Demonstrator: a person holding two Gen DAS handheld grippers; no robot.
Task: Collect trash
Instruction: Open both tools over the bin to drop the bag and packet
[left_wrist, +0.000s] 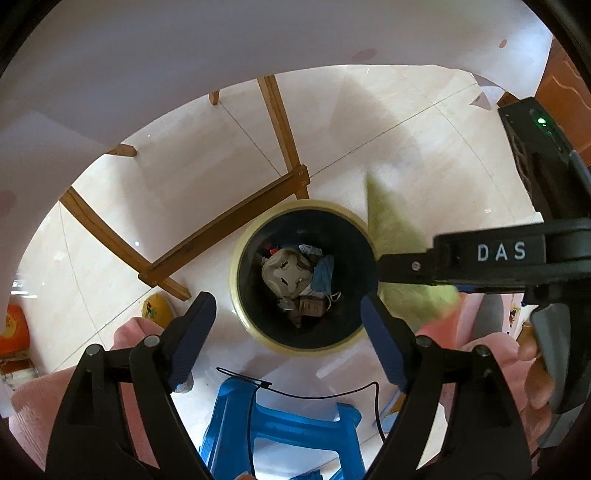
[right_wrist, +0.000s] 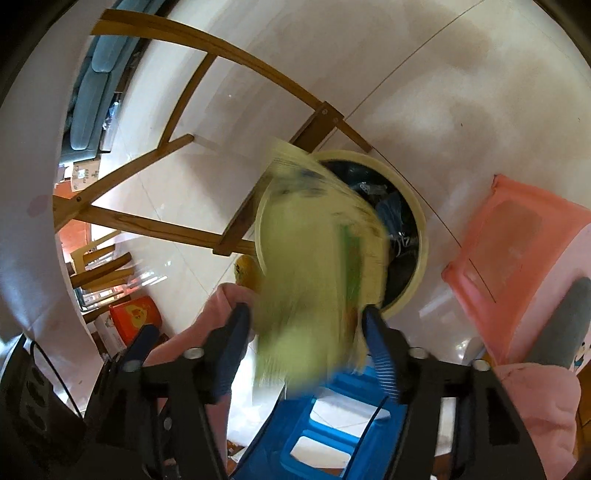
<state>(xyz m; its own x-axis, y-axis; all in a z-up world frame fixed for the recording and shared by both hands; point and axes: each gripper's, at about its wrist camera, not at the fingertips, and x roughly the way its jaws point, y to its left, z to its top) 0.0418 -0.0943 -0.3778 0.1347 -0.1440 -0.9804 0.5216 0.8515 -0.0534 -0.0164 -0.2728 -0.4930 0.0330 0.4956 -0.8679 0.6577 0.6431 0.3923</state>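
A: Nearest first: left gripper (left_wrist: 288, 332) spread wide, nothing between the pads, aimed almost straight down. Directly below and just ahead of the tips, the trash bin (left_wrist: 255, 332), cream rim, dark liner, already part full of crumpled bits. Under the wrist, a blue stool (left_wrist: 236, 417) with a thin black cord (left_wrist: 321, 397) draped across it.

B: Right gripper (right_wrist: 306, 325) also spread, pads apart. Between the pads and reaching forward, a yellow-green wrapper (right_wrist: 317, 258), badly blurred. Pressed by the pads or loose? Cannot tell for certain; looks loose, with the pads standing clear of it. Far end of it over the near side of the bin mouth, near end over the stool.

A: Same wrapper (left_wrist: 391, 251) from the left side: just right of the tips, beside the rim rather than squarely over the opening, partly behind the right gripper's body.

B: Main risk, then: landing on the rim or sliding off onto the floor tiles (right_wrist: 424, 92), owing to the off-centre release point.

A: Second risk: catching on a pad and staying hung up. Third: snagging the cord when pulling back.

B: Farther out: wooden chair legs (left_wrist: 280, 125) beyond the bin, a pink stool (right_wrist: 517, 236) off to the right. No obstruction there.
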